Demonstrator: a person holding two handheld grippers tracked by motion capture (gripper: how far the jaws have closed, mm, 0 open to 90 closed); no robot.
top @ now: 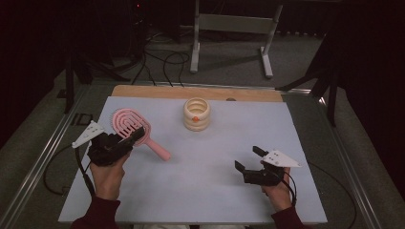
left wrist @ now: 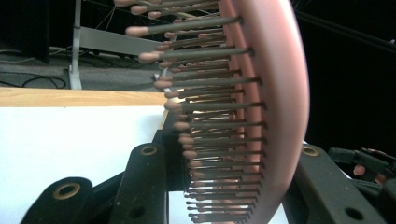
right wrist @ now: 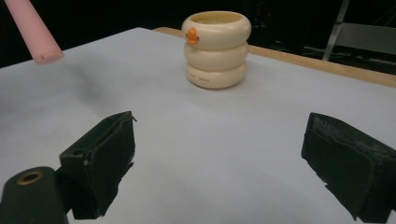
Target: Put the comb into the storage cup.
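Observation:
A pink hairbrush (top: 128, 121) with an oval, ribbed head is in my left gripper (top: 135, 136), which is shut on it near the base of the head. In the left gripper view the brush (left wrist: 275, 93) stands on edge between the black jaws, bristles to the left. Its handle end (right wrist: 35, 35) hangs above the sheet in the right gripper view. A cream ribbed cup (top: 197, 114) with an orange mark stands upright at the back centre. My right gripper (top: 248, 158) rests open at the front right, pointing at the cup (right wrist: 215, 49), with nothing between its jaws.
A white sheet (top: 200, 191) covers the table, with a wooden strip (top: 157, 91) along the far edge. Beyond it a metal stand (top: 229, 24) and cables lie on the dark floor. Metal rails run along both sides of the table.

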